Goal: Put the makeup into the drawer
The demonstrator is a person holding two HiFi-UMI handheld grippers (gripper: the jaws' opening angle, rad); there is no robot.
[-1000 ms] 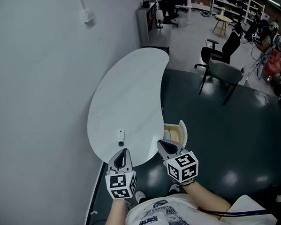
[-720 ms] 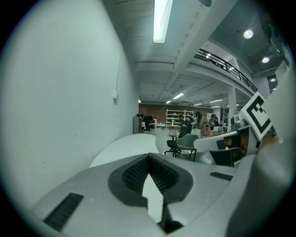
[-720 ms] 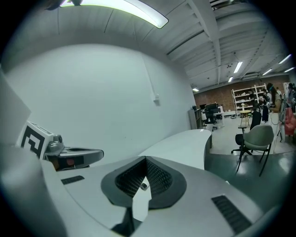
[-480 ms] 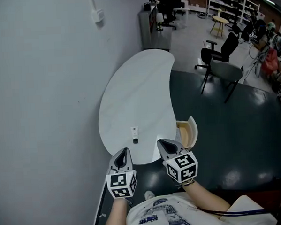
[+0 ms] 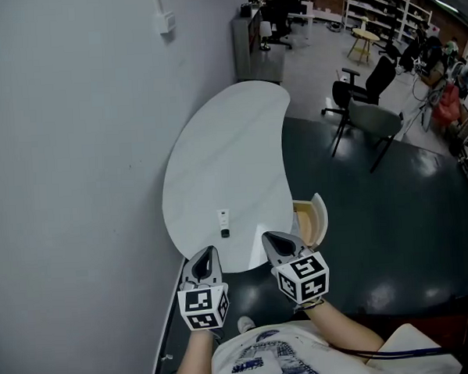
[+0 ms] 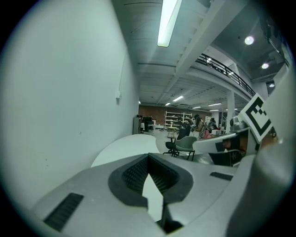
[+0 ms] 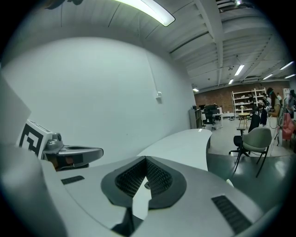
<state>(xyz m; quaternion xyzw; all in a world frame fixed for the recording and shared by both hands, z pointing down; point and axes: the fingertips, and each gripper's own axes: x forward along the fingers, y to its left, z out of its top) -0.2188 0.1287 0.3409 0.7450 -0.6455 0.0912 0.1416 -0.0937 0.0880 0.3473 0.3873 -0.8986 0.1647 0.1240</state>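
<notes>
Makeup (image 5: 224,223): small white tube with a dark near end; lay alone on the near end of the table, lower middle of the head view, ahead of both grippers and touched by neither.
Table (image 5: 224,144): white, kidney-shaped; ran from the lower middle of the frame up to the upper middle.
Wall (image 5: 76,151): plain grey; filled the left of the frame, beside the table's left edge.
Drawer (image 5: 312,220): pale wood; stood pulled out at the table's right edge, right of the makeup and just above the right gripper in the frame.
Left gripper (image 5: 208,252): lower left of centre, aimed at the table's near edge; jaws pressed together at the tips, nothing between them.
Right gripper (image 5: 269,237): lower centre, beside the left one and apart from it; jaws likewise pressed together, pinching nothing.
Chair (image 5: 371,116): grey, upper right, on the dark floor (image 5: 361,215), well apart from the table.
</notes>
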